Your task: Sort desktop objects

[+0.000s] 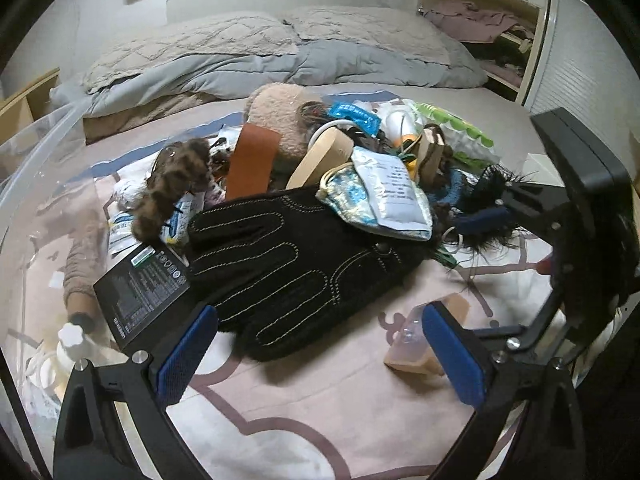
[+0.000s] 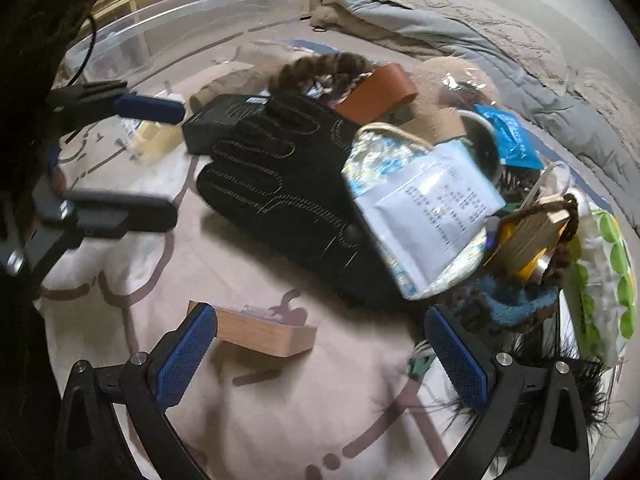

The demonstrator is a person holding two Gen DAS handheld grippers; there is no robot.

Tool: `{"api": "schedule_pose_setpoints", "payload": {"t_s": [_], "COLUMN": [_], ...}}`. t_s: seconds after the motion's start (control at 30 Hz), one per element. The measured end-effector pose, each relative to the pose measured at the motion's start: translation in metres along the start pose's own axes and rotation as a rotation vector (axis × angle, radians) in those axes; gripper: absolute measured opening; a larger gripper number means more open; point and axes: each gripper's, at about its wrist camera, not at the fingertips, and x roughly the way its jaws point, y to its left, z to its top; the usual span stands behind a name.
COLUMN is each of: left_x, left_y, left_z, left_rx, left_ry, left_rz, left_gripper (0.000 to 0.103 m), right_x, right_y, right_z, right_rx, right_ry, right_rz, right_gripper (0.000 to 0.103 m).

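Burying the black glove's (image 1: 288, 264) cuff, packets (image 1: 394, 192) overlap it.

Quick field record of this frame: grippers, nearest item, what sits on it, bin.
left gripper: open, empty
right gripper: open, empty
nearest item: black glove, flat, in front of both grippers
on glove: white packet over its cuff end
beside glove: black box, wooden block
bin: clear tub, far side of the pile

matt stitched cloth glove (image 1: 288, 264), smooth wooden block (image 2: 260, 330)
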Motion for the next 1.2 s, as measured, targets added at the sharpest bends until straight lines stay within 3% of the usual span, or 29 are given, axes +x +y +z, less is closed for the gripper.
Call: {"api": "schedule_pose_setpoints", "payload": {"t_s": [0.33, 0.57, 0.7, 1.07, 1.2], "left_x": [0.006, 0.002, -0.001, -0.017, -0.018], "left_y": [-0.007, -0.012, -0.008, 0.016, 0.025], "left_z": [-0.003, 0.000, 0.000, -0.010, -0.014], "left_rx": [-0.021, -0.016, -0.021, -0.067, -0.099], "left_ry": [0.040, 0.027, 0.021, 0.000, 0.009], "left_rz": [-0.031, -0.028, -0.017, 0.007, 0.008], "left_gripper": [0.103, 0.103, 0.103, 0.103, 0.103], "right_x": [0.003, 0.023, 0.027, 0.033, 0.027], "right_y": [0.003, 0.001, 0.025, 0.064, 0.084], "right_z": [-0.040, -0.056, -0.059, -0.030, -0.023], "right_rx": [-0.073, 0.017, 0.013, 0.015, -0.048], "right_ry": [0.137, 0.243, 0.254, 0.209, 0.184], "right_rz": [0.074, 0.287, 0.365, 0.446, 0.463], "right_gripper": [0.103, 0.103, 0.103, 0.103, 0.103]}}
